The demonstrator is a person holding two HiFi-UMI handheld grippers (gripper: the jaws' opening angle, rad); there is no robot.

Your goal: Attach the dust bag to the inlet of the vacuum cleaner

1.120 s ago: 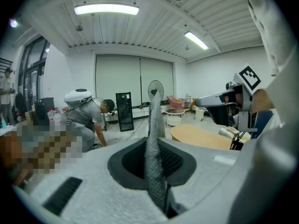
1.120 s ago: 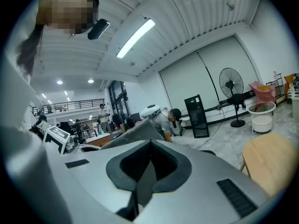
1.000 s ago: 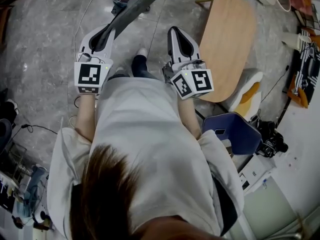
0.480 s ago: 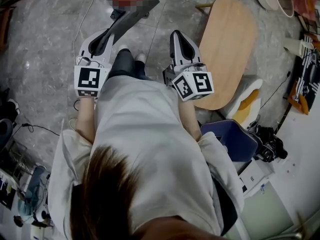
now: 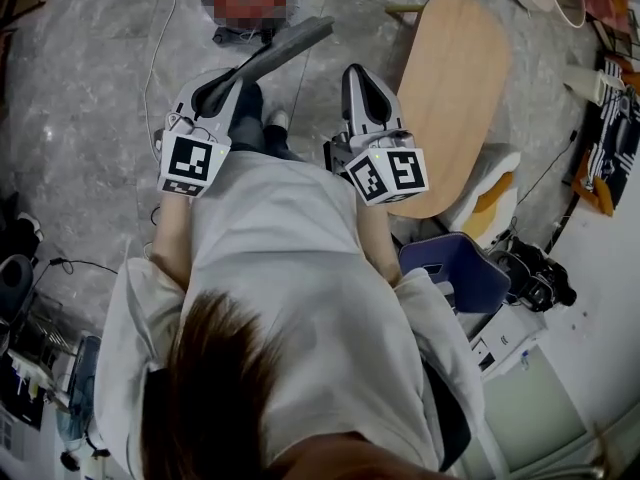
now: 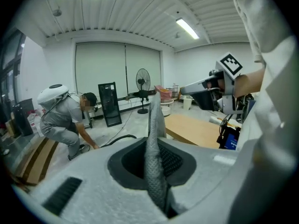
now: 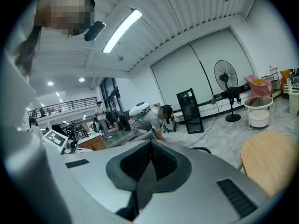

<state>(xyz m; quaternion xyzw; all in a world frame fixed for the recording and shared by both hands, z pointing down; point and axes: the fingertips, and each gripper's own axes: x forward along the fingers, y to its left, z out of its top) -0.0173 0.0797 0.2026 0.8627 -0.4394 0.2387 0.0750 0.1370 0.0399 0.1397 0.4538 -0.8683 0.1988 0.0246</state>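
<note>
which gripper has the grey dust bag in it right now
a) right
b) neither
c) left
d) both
c: the left gripper is shut on the grey dust bag, which sticks out from between its jaws, while the right gripper is shut with nothing in it.

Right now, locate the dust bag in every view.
Head view: the grey dust bag slants up-right from the left tool, top centre.
Left gripper view: the dust bag, dead centre, pinched upright in that tool.
Right gripper view: probably the grey fold just over the right tool's top.
Shared landmark: the wooden table.
</note>
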